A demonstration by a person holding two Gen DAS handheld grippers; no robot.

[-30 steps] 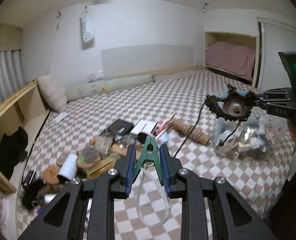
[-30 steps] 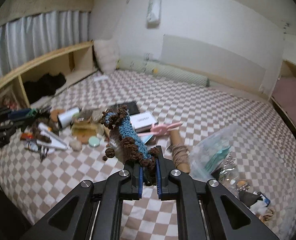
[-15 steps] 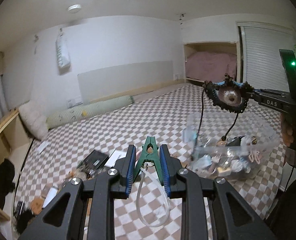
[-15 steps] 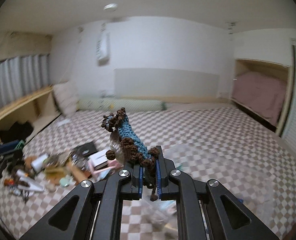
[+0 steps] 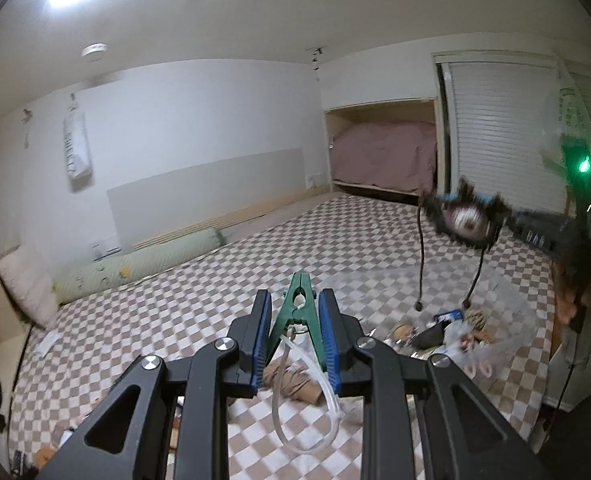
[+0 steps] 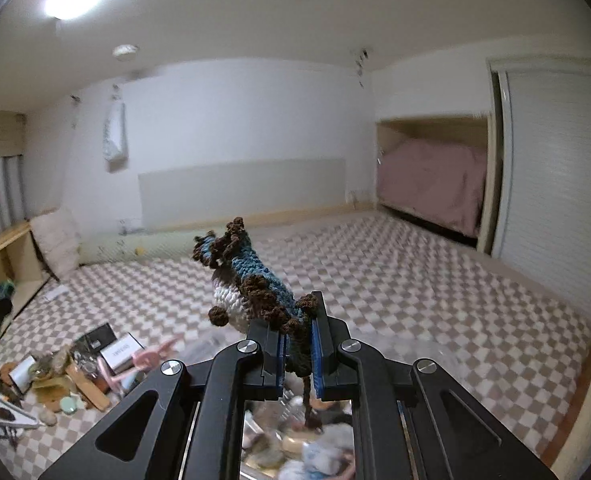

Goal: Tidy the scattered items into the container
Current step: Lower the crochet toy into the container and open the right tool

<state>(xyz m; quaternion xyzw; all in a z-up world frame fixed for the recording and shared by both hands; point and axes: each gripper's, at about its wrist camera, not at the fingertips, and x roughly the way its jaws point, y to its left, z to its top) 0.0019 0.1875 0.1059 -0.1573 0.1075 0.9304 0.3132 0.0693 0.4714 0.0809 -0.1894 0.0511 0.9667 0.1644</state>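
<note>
My right gripper (image 6: 297, 350) jaws clamp the crocheted toy (image 6: 251, 284) above the clear bag (image 5: 491, 320), lower frame; I release low; left gripper (image 5: 295, 334) jaws grip the green clip (image 5: 299, 300).

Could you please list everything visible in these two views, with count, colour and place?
Green plastic clothes peg with clear loop: one, green, clamped in the left tool.
Blue-and-brown crocheted toy: one, blue, brown, white, clamped in the right tool.
Clear plastic bag of small items: one, transparent, on the mat under the toy.
Pile of scattered items: many, mixed colours, on the mat at left.
Checkered mat: one, beige and white, covers the floor.
Pale green bolster: one, against the far wall.
Left tool: one, black with blue pads.
Right tool: one, black with blue pads.
</note>
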